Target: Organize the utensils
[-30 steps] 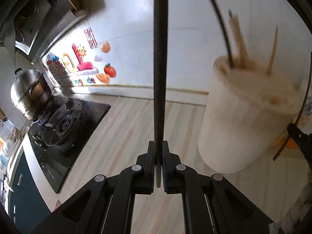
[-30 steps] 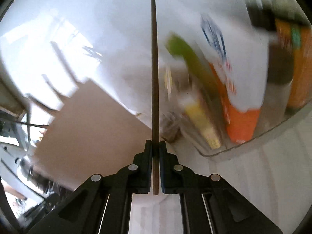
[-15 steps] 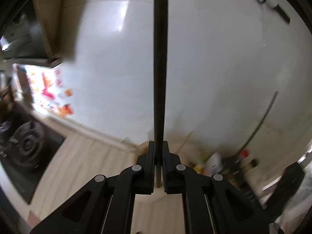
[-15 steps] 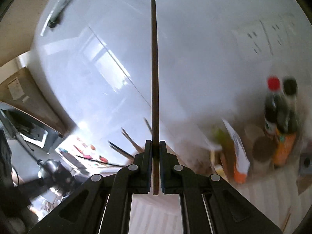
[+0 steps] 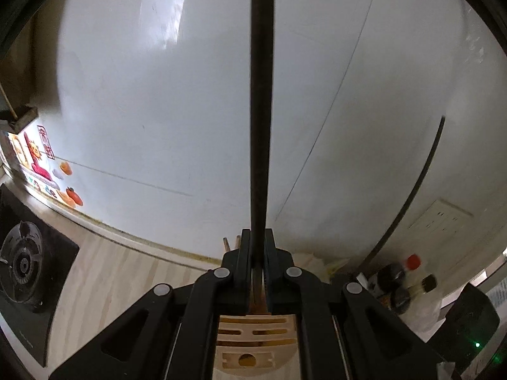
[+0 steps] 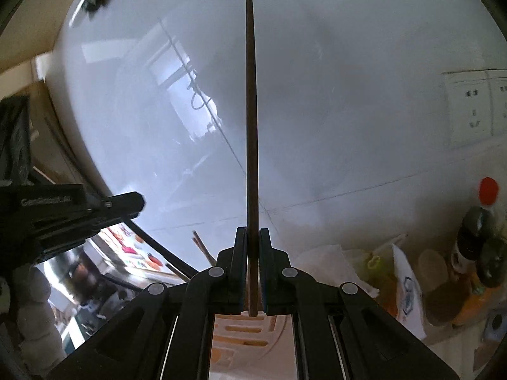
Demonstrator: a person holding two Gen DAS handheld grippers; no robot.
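My left gripper point(image 5: 257, 231) is shut on a long dark chopstick point(image 5: 261, 95) that runs up past the top of the left wrist view. My right gripper point(image 6: 252, 229) is shut on a thin brown chopstick point(image 6: 252, 95) whose tip stands out against the white wall. A beige utensil holder with a slotted top point(image 5: 256, 338) sits just below and behind both sets of jaws, also showing in the right wrist view as the holder top point(image 6: 244, 332). Several chopstick ends point(image 6: 199, 243) poke up from it. The left gripper point(image 6: 139, 202) shows at the left of the right wrist view.
A black gas stove point(image 5: 22, 266) lies at the left on the pale wooden counter point(image 5: 104, 272). Sauce bottles point(image 6: 475, 231), a white packet point(image 6: 405, 288) and crumpled plastic crowd the right. A wall socket point(image 6: 469, 107) and bright stickers point(image 5: 41, 164) are on the white tiled wall.
Both grippers have risen with their chopsticks still held. The holder, earlier in front and to the side, now lies beneath the jaws, and the wall fills both views.
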